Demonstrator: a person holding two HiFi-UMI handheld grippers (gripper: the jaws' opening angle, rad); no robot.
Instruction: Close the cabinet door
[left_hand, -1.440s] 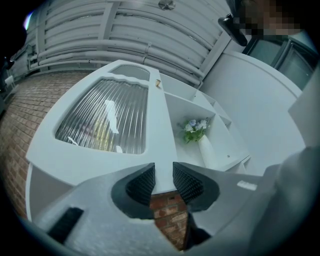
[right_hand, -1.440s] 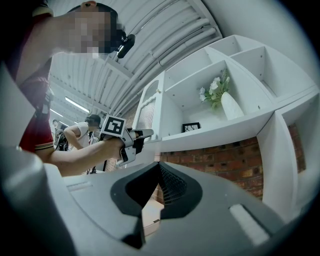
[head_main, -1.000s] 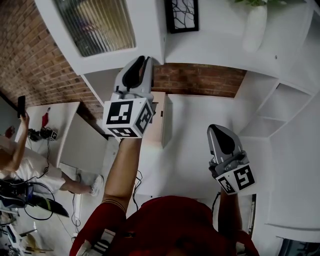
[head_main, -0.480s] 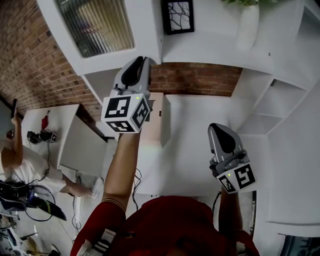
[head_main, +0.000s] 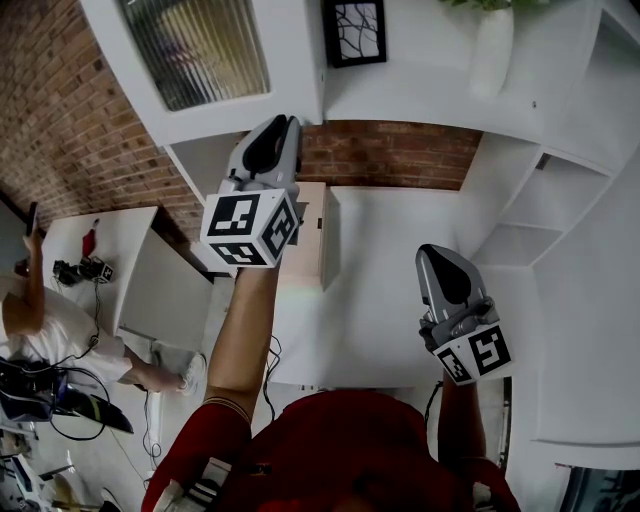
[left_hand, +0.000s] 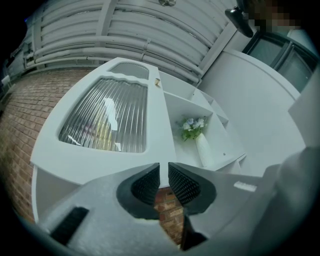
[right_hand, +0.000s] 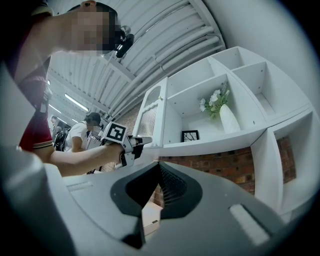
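Now | step: reaching for the open cabinet door (head_main: 200, 60), swung out at upper left | left claw (head_main: 283, 122) raised by its lower corner, jaws a slit apart, empty | right claw (head_main: 431, 254) closed, low | next: probably push the door shut.

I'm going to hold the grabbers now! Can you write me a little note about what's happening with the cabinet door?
Left gripper: jaws a sliver apart, nothing between them. It is raised just under the bottom edge of the cabinet door; I can't tell if it touches.
Right gripper: shut, empty, held lower and away from the door.
Door: open, swung out from the white cabinet.
Done: nothing yet; the door is not closed.
Left to do: swing the door shut, probably with the left gripper, since it is nearest.
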